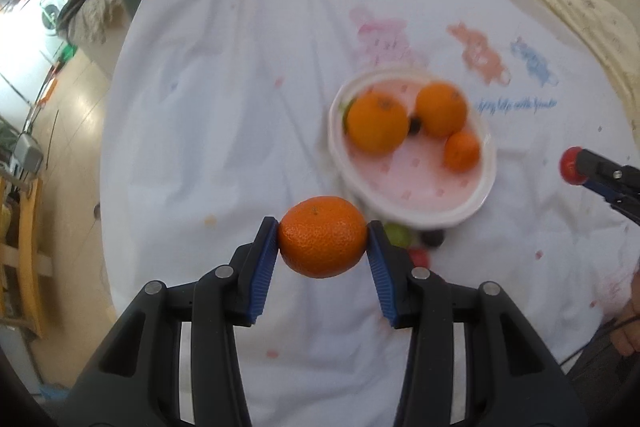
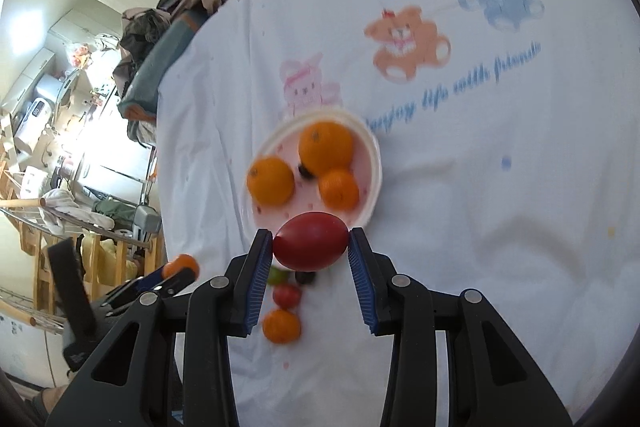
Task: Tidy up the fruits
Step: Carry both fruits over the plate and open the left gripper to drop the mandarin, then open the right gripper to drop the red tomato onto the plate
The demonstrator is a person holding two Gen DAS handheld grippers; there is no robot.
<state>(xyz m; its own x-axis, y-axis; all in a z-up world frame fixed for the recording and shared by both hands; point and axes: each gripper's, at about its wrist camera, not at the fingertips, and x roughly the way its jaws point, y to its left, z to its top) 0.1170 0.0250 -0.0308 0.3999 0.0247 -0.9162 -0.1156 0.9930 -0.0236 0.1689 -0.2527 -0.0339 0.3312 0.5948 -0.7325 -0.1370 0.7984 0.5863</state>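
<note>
My left gripper (image 1: pixel 322 237) is shut on an orange mandarin (image 1: pixel 322 235), held above the white cloth just short of the plate. The white plate with a pink inside (image 1: pixel 420 205) holds two oranges (image 1: pixel 377 123) (image 1: pixel 441 109), a small mandarin (image 1: pixel 461 151) and a dark berry (image 1: pixel 415 126). My right gripper (image 2: pixel 311 246) is shut on a red oval tomato (image 2: pixel 310 241), hanging over the near rim of the same plate (image 2: pixel 374 163). In the left wrist view the right gripper (image 1: pixel 576 167) enters at the right edge with the tomato. The left gripper (image 2: pixel 180 269) with its mandarin shows at lower left in the right wrist view.
Loose on the cloth below the plate lie a green fruit (image 2: pixel 278 275), a dark fruit (image 2: pixel 306 279), a small red tomato (image 2: pixel 287 295) and a mandarin (image 2: pixel 281 325). The round table's cloth (image 2: pixel 500 207) has printed bears. A pile of clothes (image 2: pixel 168 27) sits at the far edge.
</note>
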